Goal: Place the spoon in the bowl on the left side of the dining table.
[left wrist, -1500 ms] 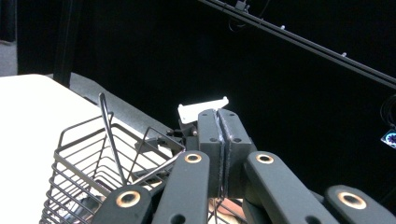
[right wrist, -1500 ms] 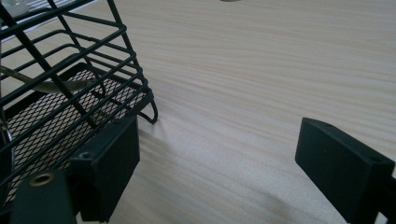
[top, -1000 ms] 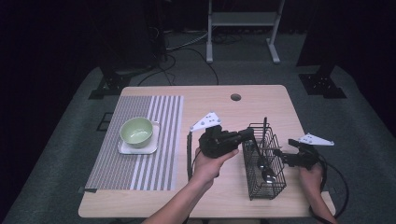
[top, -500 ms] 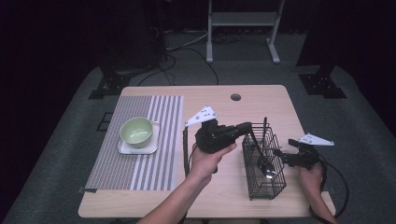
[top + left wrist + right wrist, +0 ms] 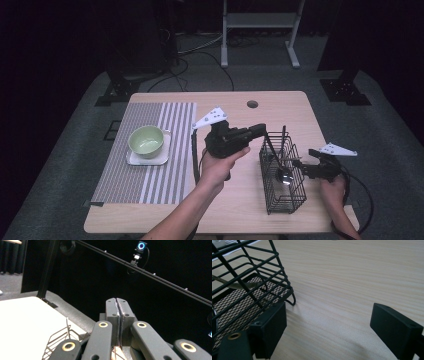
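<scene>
A black wire basket [image 5: 282,172] stands on the wooden table [image 5: 240,210], right of centre. A metal spoon [image 5: 285,176] lies inside it and a thin black handle [image 5: 283,136] sticks up from its far end. My left gripper [image 5: 260,129] hovers above the basket's far left corner, tilted upward. In the left gripper view its jaws [image 5: 117,300] are pressed together with nothing visible between the tips, and the basket rim [image 5: 60,337] lies below. My right gripper [image 5: 298,166] sits low at the basket's right side. Its jaws [image 5: 329,315] stand wide apart, the left one beside the basket wall [image 5: 244,277].
A green bowl [image 5: 146,140] rests on a white square plate [image 5: 131,159] on a grey striped placemat [image 5: 150,175] at the left. A round cable hole [image 5: 252,104] is near the table's far edge. Dark stands and cables sit on the floor beyond.
My left gripper has risen and drawn slightly back and left from the basket, jaws still shut. The right gripper and the basket have stayed put.
</scene>
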Motion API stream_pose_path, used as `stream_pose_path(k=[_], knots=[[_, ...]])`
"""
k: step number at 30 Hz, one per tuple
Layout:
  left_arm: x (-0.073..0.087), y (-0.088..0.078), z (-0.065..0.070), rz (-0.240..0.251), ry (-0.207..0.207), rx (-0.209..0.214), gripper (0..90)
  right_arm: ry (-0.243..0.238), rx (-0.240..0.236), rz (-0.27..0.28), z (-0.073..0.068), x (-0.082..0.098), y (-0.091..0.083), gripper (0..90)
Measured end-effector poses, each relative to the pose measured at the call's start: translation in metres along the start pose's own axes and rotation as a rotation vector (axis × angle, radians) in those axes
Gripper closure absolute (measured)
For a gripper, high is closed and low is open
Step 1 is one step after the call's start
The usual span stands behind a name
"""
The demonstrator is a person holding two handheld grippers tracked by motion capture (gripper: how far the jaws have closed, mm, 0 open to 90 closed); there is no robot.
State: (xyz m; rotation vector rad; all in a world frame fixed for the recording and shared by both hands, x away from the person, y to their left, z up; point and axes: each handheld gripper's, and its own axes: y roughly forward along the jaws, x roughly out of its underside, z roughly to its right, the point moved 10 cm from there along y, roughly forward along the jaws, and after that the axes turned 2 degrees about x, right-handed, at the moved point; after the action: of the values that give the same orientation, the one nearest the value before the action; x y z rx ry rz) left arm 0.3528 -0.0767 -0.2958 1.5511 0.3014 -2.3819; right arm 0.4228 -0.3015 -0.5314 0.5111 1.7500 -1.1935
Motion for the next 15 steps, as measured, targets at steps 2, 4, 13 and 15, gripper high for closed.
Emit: stream_pose_path(k=[2, 4, 13, 15], knots=[[-0.003, -0.002, -0.004, 0.011, -0.008, -0.008, 89.4, 0.000, 0.000, 0.000, 0.000, 0.000, 0.000, 12.8], [-0.006, -0.004, -0.007, 0.021, -0.015, -0.017, 89.4, 0.001, 0.000, 0.000, 0.000, 0.000, 0.000, 12.8], [-0.015, -0.013, -0.019, 0.051, -0.033, -0.047, 89.4, -0.002, 0.001, -0.004, 0.000, 0.000, 0.000, 12.8], [-0.018, -0.015, -0.019, 0.060, -0.035, -0.049, 89.4, -0.002, 0.002, -0.004, 0.000, 0.000, 0.000, 12.8]])
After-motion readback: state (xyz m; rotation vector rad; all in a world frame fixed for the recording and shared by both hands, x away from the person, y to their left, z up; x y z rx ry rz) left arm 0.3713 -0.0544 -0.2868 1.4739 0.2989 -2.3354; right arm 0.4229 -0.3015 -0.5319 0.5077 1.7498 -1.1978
